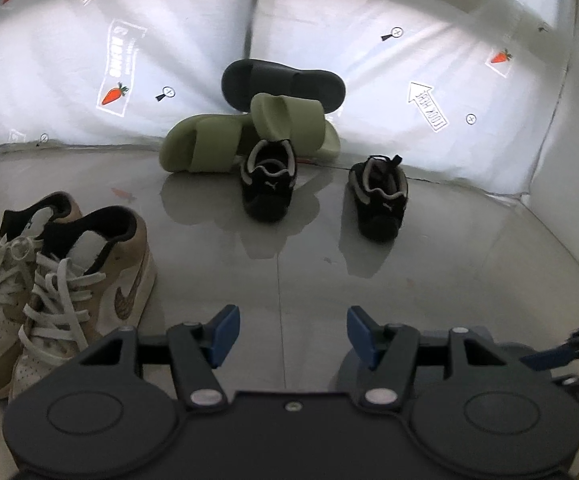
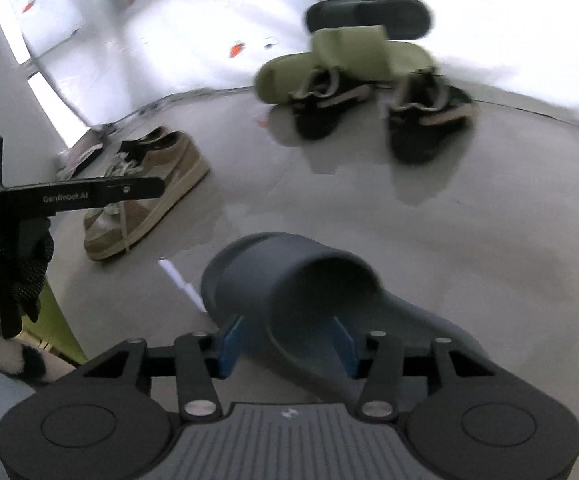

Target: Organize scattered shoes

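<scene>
Right gripper (image 2: 289, 344) pinches dark slide (image 2: 309, 300) by strap, w/ its mate (image 2: 369, 16) far off behind green slides (image 2: 345, 60). Left gripper (image 1: 289, 336) spread, empty. Prob. keep grip firm, set slide beside mate.

The right view was motion-blurred, smearing the far green slides (image 2: 349, 60) and black sneakers (image 2: 429, 120). The grey slide (image 2: 309, 292) hid part of the right gripper (image 2: 289, 344) fingers. The tan sneakers' (image 1: 61, 280) toes were hidden behind the left gripper's body.
</scene>
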Motion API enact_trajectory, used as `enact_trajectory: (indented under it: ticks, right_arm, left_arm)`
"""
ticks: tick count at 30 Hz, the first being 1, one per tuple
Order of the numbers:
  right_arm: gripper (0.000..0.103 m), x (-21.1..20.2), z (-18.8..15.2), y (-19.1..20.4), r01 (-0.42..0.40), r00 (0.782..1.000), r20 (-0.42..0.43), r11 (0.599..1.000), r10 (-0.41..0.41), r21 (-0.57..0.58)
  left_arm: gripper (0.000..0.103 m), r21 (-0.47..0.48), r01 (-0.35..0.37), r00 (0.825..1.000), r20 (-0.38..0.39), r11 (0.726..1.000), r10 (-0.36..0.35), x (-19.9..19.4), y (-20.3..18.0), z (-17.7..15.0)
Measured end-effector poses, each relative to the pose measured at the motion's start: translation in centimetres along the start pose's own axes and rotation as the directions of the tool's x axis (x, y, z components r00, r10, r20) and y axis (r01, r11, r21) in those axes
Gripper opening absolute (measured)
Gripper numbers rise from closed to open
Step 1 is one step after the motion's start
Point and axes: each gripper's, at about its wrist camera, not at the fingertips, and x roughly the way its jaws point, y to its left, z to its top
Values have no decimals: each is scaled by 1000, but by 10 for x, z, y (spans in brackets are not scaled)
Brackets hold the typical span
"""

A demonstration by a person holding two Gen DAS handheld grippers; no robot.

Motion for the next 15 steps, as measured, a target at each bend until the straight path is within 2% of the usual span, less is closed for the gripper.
enact_trajectory:
  ticks: [2,4,5,6,9,14,15]
  right_arm:
    - [49,0,-13,1,103,994,-33,994,-104,-27]
    - [42,5,-28,4,192,976,-94,979,-198,-64]
    - [37,7,-37,7,226,967,-94,969,-236,-102]
    - [37,8,-41,9,246,962,-92,963,-257,-114]
    - [36,14,-36,8,296,950,-75,950,-304,-99]
    - [36,45,-13,5,437,891,-35,878,-452,-196]
    - [36,52,-6,2,454,886,-17,874,-464,-175]
  left_arm:
    - [60,5,-7,1000,-10,1000,7,1,-1,0]
    - [60,10,-13,1000,-19,1000,13,3,-3,1]
    - [60,13,-16,1000,-24,1000,17,3,-3,1]
    - [60,15,-20,999,-29,1000,20,4,-4,1]
    - [60,23,-29,999,-43,999,30,6,-6,2]
    - [60,36,-42,997,-61,998,44,8,-10,2]
    - [60,40,-40,997,-58,998,42,8,-11,2]
